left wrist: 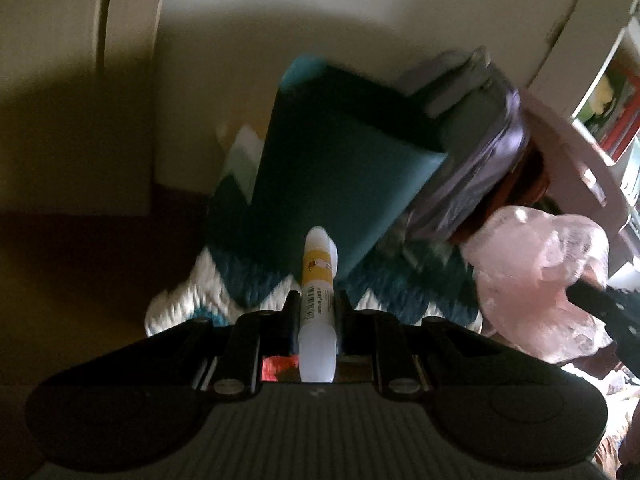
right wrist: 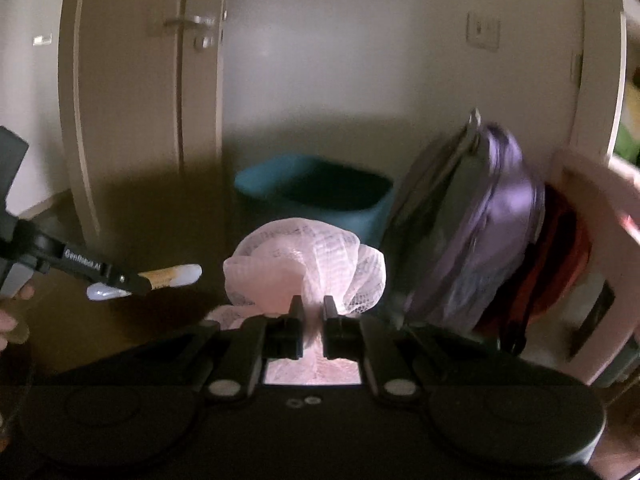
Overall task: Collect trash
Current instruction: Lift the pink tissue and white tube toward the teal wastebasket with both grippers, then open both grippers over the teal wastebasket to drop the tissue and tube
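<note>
A: What is the left gripper [left wrist: 316,300] carrying?

B: A white plastic tube with a yellow label and a barcode [left wrist: 317,304]. The jaws are clenched on its middle, and it sticks out forward past the fingertips, with its rounded back end reaching towards the camera.

A: And the right gripper [right wrist: 312,306]?

B: Clamped tight on a pinched neck of pale pink netted mesh, a crumpled ball of it [right wrist: 308,264]. The bulk of the mesh puffs up just beyond the fingertips.

A: Do the two see each other?

B: Yes. In the right wrist view the left gripper comes in from the left edge, tube in its jaws, with part of a hand [right wrist: 10,320] at the frame edge. In the left wrist view the pink mesh shows at the right.

A: Where is the bin?

B: A teal rectangular plastic bin [right wrist: 320,188] stands on the floor by the cream wall [right wrist: 340,60], ahead of and below both grippers. A purple and grey bag [right wrist: 488,216] leans just beside it on the right. Under the bin in the left view lies a teal and white zigzag rug [left wrist: 248,284]. Both views are dim and rather blurred
</note>
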`<state>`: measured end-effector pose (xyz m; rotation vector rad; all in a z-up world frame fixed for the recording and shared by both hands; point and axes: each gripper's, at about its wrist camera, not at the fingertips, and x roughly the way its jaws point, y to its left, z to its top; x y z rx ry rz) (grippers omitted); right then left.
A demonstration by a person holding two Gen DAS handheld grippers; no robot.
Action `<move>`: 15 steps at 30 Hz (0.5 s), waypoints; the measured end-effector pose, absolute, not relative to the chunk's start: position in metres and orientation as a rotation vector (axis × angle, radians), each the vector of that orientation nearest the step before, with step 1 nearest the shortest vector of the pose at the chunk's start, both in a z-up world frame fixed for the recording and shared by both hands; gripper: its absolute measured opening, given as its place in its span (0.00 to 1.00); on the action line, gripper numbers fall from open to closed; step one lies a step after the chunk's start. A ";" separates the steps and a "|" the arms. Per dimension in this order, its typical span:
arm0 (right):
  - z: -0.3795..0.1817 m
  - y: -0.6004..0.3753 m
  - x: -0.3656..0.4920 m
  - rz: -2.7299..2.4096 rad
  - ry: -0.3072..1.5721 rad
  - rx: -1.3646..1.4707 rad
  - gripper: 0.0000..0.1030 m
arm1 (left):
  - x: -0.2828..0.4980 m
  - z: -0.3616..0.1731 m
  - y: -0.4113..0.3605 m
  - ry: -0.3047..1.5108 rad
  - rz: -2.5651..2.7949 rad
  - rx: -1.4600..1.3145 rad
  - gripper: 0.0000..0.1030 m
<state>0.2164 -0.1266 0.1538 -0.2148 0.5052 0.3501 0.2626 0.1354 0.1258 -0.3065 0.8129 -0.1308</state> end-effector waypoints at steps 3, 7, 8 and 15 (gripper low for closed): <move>0.169 -0.120 0.230 0.347 0.478 -0.194 0.06 | 0.275 0.152 0.131 0.771 -0.126 -0.294 0.16; 0.187 -0.110 0.250 0.350 0.454 -0.144 0.06 | 0.293 0.183 0.125 0.704 -0.127 -0.283 0.17; 0.188 -0.106 0.257 0.349 0.452 -0.153 0.06 | 0.300 0.190 0.122 0.693 -0.128 -0.272 0.17; 0.204 -0.084 0.325 0.275 0.416 -0.212 0.06 | 0.362 0.226 0.104 0.669 -0.077 -0.247 0.17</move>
